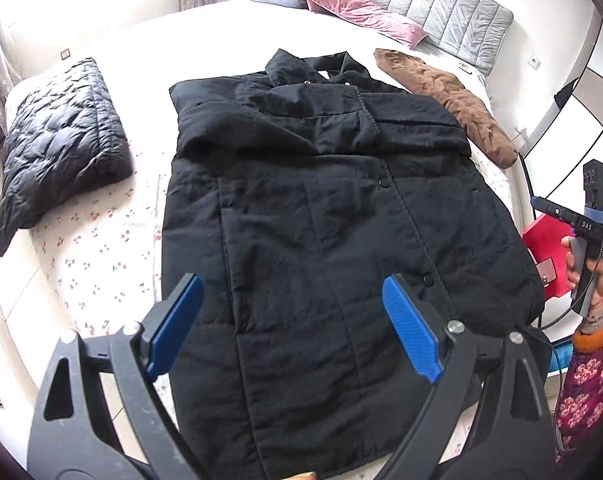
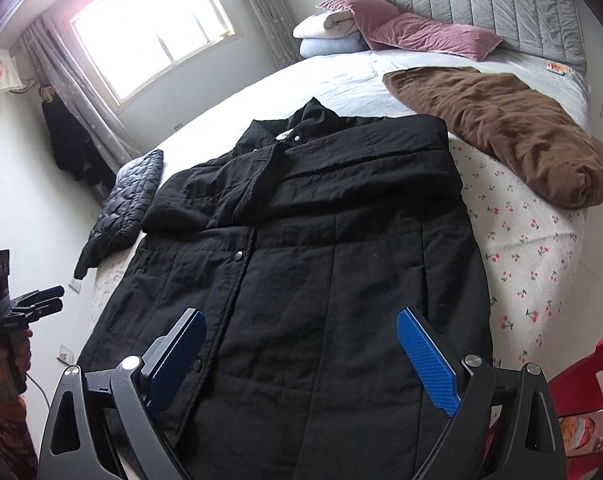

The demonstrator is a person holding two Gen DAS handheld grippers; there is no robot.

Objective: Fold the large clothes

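Note:
A large black padded jacket (image 1: 309, 216) lies flat on the bed, collar toward the headboard, both sleeves folded across its chest. It also shows in the right wrist view (image 2: 301, 248). My left gripper (image 1: 293, 284) is open and empty, hovering above the jacket's lower part. My right gripper (image 2: 301, 318) is open and empty, also above the lower part. The right gripper's body (image 1: 589, 224) shows at the right edge of the left wrist view. The left gripper's body (image 2: 17, 308) shows at the left edge of the right wrist view.
A folded black quilted garment (image 1: 61, 140) lies left of the jacket on the cherry-print sheet (image 1: 101, 256). A brown garment (image 2: 509, 128) lies to the right. Pink pillows (image 2: 421, 32) sit by the grey headboard. A red chair (image 2: 581, 376) stands at the bed's right.

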